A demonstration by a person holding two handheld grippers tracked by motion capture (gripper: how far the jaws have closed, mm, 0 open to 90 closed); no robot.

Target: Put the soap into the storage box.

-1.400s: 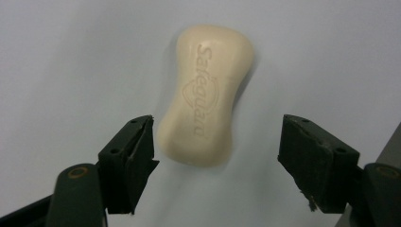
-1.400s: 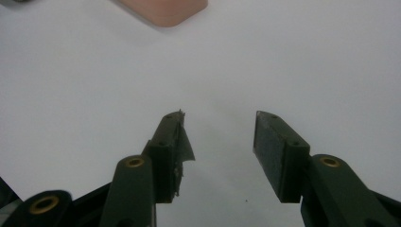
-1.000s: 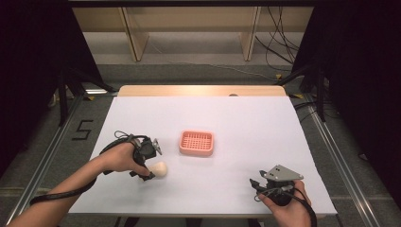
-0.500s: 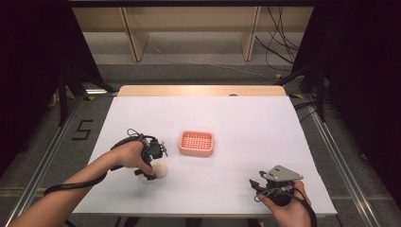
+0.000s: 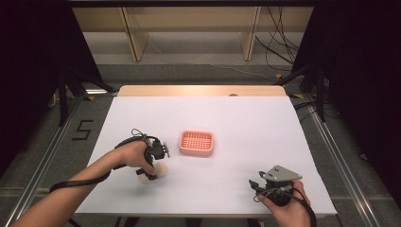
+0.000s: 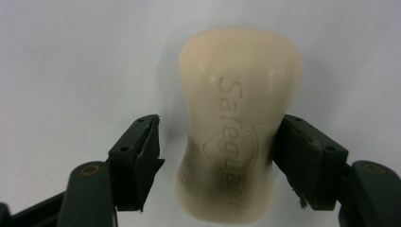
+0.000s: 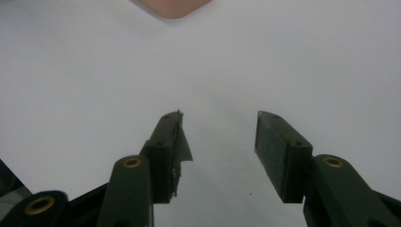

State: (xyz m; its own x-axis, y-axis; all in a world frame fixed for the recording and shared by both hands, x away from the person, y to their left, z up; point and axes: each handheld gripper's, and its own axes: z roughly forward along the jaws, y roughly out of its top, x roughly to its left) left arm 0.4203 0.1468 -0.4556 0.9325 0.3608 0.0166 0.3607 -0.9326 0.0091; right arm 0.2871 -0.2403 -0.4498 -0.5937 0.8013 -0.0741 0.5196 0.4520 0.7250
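White surface (image 5: pixel 246 127) under everything. Pink basket (image 5: pixel 196 143) sits near its middle, empty as far as I can see. My left tongs (image 6: pixel 215 156) are open around a cream soap bar (image 6: pixel 239 123) lying on the surface just left of the basket; right jaw touches the soap, left jaw apart from it. My right tongs (image 7: pixel 220 156) are open over bare surface near the front right.

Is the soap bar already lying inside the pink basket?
No. The soap bar lies on the white table between the left gripper's jaws, apart from the pink basket.
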